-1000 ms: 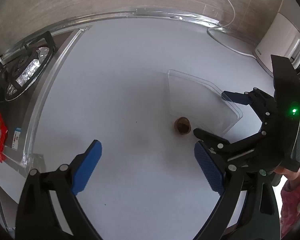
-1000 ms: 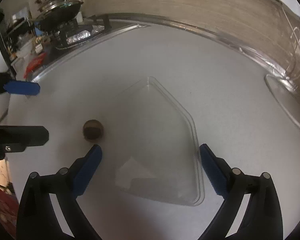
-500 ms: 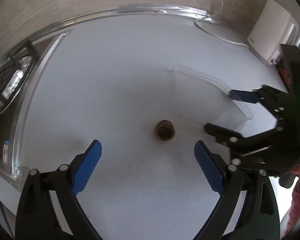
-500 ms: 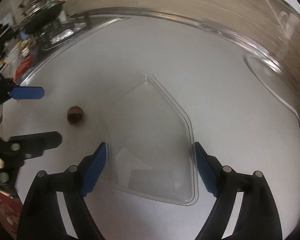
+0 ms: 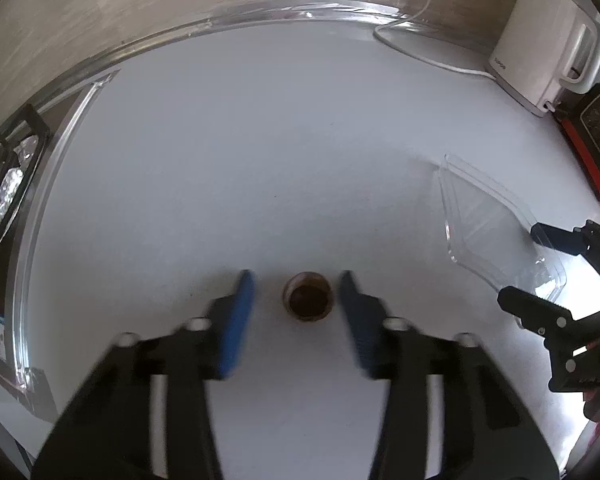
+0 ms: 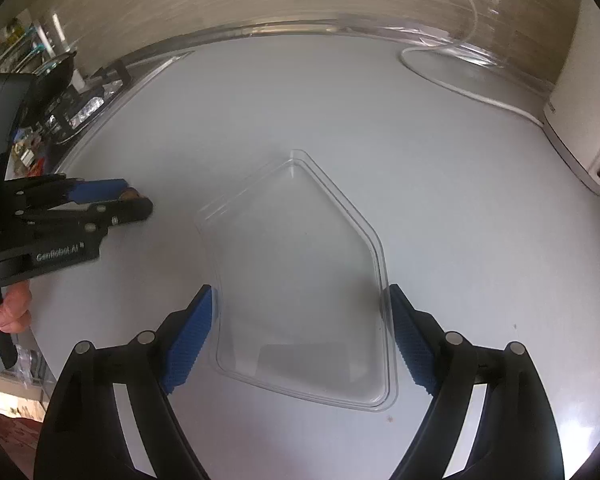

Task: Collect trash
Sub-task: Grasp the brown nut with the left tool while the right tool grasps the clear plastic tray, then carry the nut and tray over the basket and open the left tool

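One small brown cup [image 5: 308, 297] stood on the white counter [image 5: 260, 152]. It sat between the blue fingers [image 5: 238, 312] of the left gripper [image 5: 298, 286], which had just been closing but did not touch it. At three o'clock lay one clear plastic tray [image 6: 300, 276], empty. The right gripper [image 6: 300, 320] stood wide around its sides. One white kettle [image 5: 540, 40] stood at one o'clock.
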Available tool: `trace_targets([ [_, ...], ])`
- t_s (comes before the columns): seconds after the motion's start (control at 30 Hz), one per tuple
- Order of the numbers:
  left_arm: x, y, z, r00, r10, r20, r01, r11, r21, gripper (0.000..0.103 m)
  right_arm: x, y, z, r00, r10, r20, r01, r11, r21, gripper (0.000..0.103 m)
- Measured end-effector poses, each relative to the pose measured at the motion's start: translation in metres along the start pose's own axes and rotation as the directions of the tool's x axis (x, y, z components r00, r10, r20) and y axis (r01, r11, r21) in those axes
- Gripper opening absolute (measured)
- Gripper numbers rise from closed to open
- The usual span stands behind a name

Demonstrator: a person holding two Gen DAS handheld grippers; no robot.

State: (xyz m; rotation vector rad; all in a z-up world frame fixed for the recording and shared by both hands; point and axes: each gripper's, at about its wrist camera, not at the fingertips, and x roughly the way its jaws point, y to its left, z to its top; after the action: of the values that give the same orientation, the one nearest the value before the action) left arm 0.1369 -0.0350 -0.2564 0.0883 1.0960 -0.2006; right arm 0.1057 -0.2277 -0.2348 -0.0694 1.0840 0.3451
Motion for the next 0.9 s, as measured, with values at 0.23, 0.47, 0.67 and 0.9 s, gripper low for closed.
trace_targets([
  [0.23, -0.005, 0.0, -0.008, 1.0, 0.014, 0.011, -0.014, 1.0, -0.004, 0.024, -0.004, 0.003, -0.006, 1.0, 0.0, 0.006, 0.0, 1.0, 0.027, 0.084],
  [0.47, -0.023, 0.005, -0.015, 1.0, 0.006, 0.023, -0.005, 1.0, -0.02, 0.024, -0.015, 0.009, -0.008, 0.999, 0.011, 0.039, -0.014, 0.997, 0.07, 0.084],
  [0.67, -0.063, 0.012, -0.025, 0.998, 0.007, 0.056, -0.005, 0.999, -0.042, 0.024, -0.044, 0.022, -0.009, 0.995, 0.017, 0.096, -0.026, 0.995, 0.095, 0.084],
  [0.9, -0.128, 0.019, -0.066, 0.996, -0.024, 0.089, 0.023, 1.0, 0.005, 0.024, -0.1, 0.071, -0.038, 0.983, 0.04, 0.177, -0.063, 0.99, 0.126, 0.084],
])
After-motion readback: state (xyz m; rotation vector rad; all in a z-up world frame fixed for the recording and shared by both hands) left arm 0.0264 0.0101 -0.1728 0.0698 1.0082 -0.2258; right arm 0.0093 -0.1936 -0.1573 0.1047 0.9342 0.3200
